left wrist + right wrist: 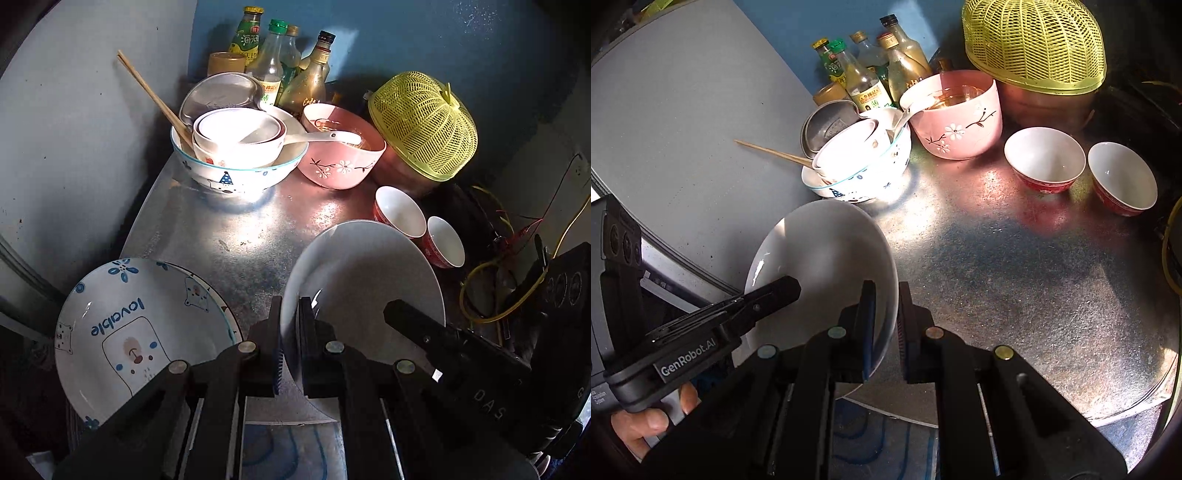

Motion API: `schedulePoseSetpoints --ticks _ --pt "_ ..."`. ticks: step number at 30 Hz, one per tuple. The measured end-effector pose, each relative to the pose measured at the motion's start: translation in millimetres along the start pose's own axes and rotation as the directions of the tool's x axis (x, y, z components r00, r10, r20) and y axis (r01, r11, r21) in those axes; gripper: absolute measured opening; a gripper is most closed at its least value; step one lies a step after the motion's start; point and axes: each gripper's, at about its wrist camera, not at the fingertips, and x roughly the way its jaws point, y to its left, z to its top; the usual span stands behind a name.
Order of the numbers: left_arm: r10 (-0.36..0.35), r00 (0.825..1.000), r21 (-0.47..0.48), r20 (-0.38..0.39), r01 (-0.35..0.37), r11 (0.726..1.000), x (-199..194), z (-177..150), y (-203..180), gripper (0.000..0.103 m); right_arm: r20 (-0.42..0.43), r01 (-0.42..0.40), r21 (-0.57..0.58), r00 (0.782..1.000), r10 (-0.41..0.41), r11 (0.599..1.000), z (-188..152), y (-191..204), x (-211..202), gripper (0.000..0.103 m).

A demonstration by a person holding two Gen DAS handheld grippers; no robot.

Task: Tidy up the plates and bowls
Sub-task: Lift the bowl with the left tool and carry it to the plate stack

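Note:
A plain white plate (365,273) is held tilted above the metal table (236,236); it also shows in the right wrist view (827,251). My left gripper (290,317) is shut on its rim. My right gripper (886,306) has its fingers on both sides of the plate's opposite rim, with a small gap on the right side. A "lovable" bear plate (140,332) lies at the table's front left. Stacked white bowls (236,151) with chopsticks and a spoon, a pink flowered bowl (343,158) and two small red bowls (1045,158) (1123,177) stand further back.
Several sauce bottles (273,62) and a metal dish (221,92) stand against the blue back wall. An upturned yellow basket (424,125) covers a pot at the back right. Yellow cables (491,273) lie off the table's right edge. A grey wall (74,147) runs along the left.

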Motion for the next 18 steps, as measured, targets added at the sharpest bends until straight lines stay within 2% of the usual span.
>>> schedulePoseSetpoints --ticks 18 --pt "0.077 0.996 -0.111 0.036 -0.072 0.991 -38.0 -27.1 57.1 0.005 -0.055 -0.068 -0.104 0.997 0.062 0.992 -19.2 60.3 20.6 0.012"
